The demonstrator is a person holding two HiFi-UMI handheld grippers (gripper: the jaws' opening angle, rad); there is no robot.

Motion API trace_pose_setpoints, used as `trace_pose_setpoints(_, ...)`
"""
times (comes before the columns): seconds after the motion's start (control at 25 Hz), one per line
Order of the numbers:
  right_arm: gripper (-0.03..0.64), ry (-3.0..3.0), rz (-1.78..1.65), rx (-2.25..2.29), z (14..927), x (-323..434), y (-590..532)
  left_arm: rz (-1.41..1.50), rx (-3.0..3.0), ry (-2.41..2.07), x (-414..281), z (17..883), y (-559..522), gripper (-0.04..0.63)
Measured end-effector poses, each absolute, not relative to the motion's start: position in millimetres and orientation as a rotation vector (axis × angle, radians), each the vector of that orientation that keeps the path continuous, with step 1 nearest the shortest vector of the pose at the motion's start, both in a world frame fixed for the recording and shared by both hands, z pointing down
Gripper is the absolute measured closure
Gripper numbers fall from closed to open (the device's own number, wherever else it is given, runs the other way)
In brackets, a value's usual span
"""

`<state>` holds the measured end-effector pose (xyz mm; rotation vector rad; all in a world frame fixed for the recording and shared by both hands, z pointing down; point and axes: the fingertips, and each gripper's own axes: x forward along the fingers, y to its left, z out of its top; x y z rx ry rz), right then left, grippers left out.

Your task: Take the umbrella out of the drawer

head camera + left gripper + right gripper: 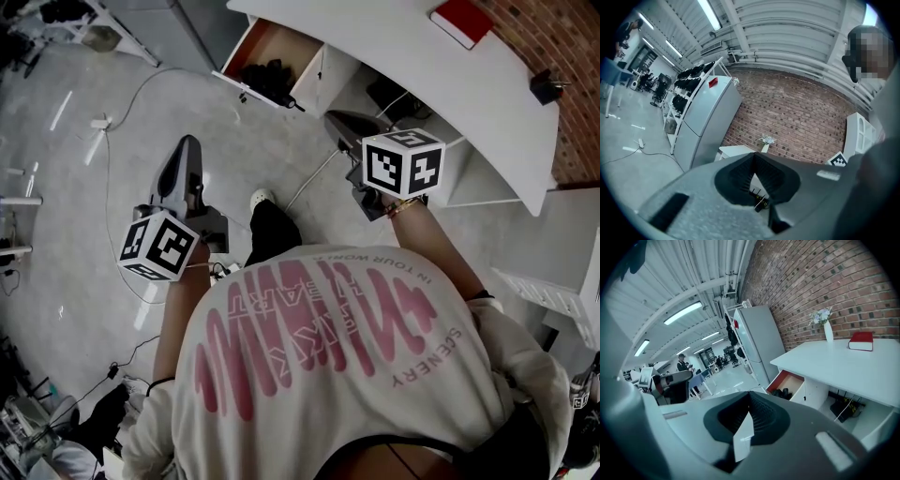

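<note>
The black folded umbrella [267, 77] lies in the open orange-lined drawer [246, 52] at the left end of the white desk [450, 84]. In the right gripper view the umbrella [780, 392] shows as a dark bundle inside the drawer [790, 379], some way ahead. My right gripper [330, 116] is shut and empty, pointing towards the desk, short of the drawer. My left gripper [190, 142] is over the floor, further left and back; its jaws meet at the tips with nothing between them. From their own cameras both the left gripper [753, 155] and the right gripper [749, 393] look closed.
A red book [461, 21] and a vase of flowers [828, 329] sit on the desk. A black bag [394, 94] and cables fill the space under it. A tall grey fridge [759, 343] stands beyond the drawer. Cables [122, 122] run across the floor; white shelving [553, 291] is at right.
</note>
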<state>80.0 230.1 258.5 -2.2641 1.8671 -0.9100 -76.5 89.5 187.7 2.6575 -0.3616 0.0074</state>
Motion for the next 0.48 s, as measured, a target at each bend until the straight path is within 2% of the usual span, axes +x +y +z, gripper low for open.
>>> trace_pose_setpoints(0.48, 0.603, 1.707, -1.086, -2.29, 301.5, 129.8, 161.0, 0.119, 2.609, -0.343, -25.0, 213.1, -4.1, 0.589)
